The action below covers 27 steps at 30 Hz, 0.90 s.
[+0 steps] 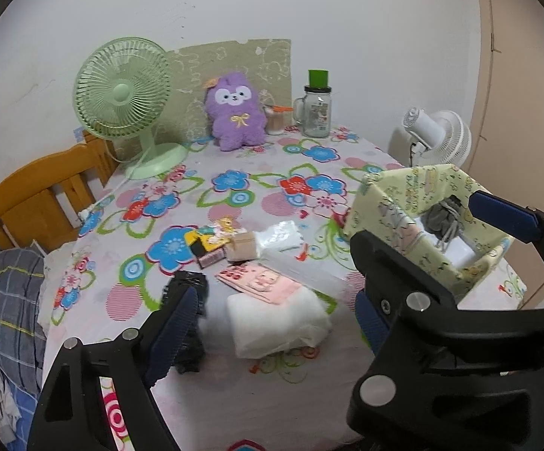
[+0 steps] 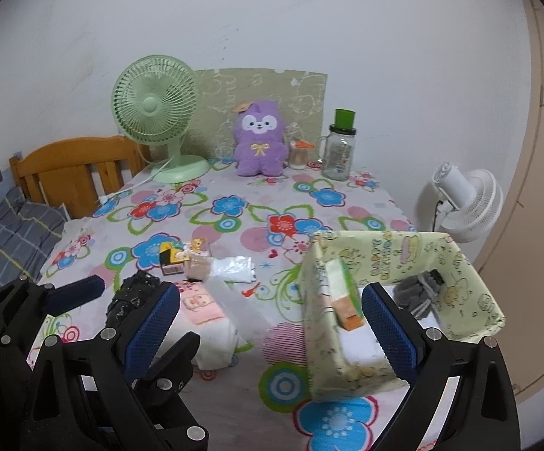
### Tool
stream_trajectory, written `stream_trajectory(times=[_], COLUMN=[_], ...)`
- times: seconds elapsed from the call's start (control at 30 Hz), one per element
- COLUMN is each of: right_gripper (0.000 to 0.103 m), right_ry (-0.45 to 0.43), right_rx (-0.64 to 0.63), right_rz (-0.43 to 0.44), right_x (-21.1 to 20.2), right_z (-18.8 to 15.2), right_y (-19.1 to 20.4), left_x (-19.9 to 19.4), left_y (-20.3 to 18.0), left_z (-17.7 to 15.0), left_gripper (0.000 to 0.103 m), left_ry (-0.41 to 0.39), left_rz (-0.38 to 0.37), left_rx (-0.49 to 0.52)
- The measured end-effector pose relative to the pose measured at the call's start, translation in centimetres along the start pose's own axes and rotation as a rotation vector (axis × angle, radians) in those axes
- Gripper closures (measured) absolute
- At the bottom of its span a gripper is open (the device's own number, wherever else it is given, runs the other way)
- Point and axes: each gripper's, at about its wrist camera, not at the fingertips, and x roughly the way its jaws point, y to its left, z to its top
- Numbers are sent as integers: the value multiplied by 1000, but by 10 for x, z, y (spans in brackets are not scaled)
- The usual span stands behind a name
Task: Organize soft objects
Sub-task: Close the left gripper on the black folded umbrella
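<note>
Clutter of soft things lies on the bench [image 1: 234, 203] under a flowered cloth, directly ahead of both claws. The left claw [image 1: 275, 315] hangs released, its jaws wide apart and holding nothing; between them and just beyond sits a white folded cloth [image 1: 275, 323], with a pink packet [image 1: 260, 282] touching its far edge. A black crinkly bundle [image 1: 187, 315] lies against the left claw's left finger, partly hidden behind it. The right claw [image 2: 272, 319] is also released and empty, jaws spread; its right finger stands in front of a yellow fabric box [image 2: 403, 285], which holds a grey knit item [image 2: 418, 293], an orange-and-green carton and something white at the bottom. Past the pink packet there are a tan block [image 1: 242, 245], a clear plastic bag [image 1: 281, 236] and a small cartoon card.

Judging by its look, the white folded cloth is light and limp: it should sag and unfold if pinched at one corner, so a hold across the thick folded middle seems safer. The black bundle looks like thin film, likely slippery and springy, best gripped deep around its bulk. The fabric box has soft walls that will probably buckle, so things are better lowered through its open top than pushed against its side. A purple plush toy [image 1: 236, 112] sits far ahead by the wall, between a green fan [image 1: 125, 101] and a glass jar [image 1: 316, 112].
</note>
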Motion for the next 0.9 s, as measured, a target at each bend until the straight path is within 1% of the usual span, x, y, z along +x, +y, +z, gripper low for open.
stream_trajectory(times=[0.37, 0.53, 0.8, 0.9], right_gripper=[4, 4, 4, 4], right_ry=[44, 66, 102, 128], right_rx=[-31, -37, -32, -22], right_rz=[54, 69, 92, 95], right_x=[22, 34, 54, 62], right_z=[0, -4, -9, -12], right_y=[27, 34, 42, 44], left_x=[11, 17, 32, 39], left_y=[32, 40, 58, 62], left_z=[-10, -15, -22, -25], left_gripper=[17, 19, 19, 22], left_ry=[26, 19, 46, 62], left_rz=[45, 72, 92, 97], left_rx=[-48, -49, -70, -77])
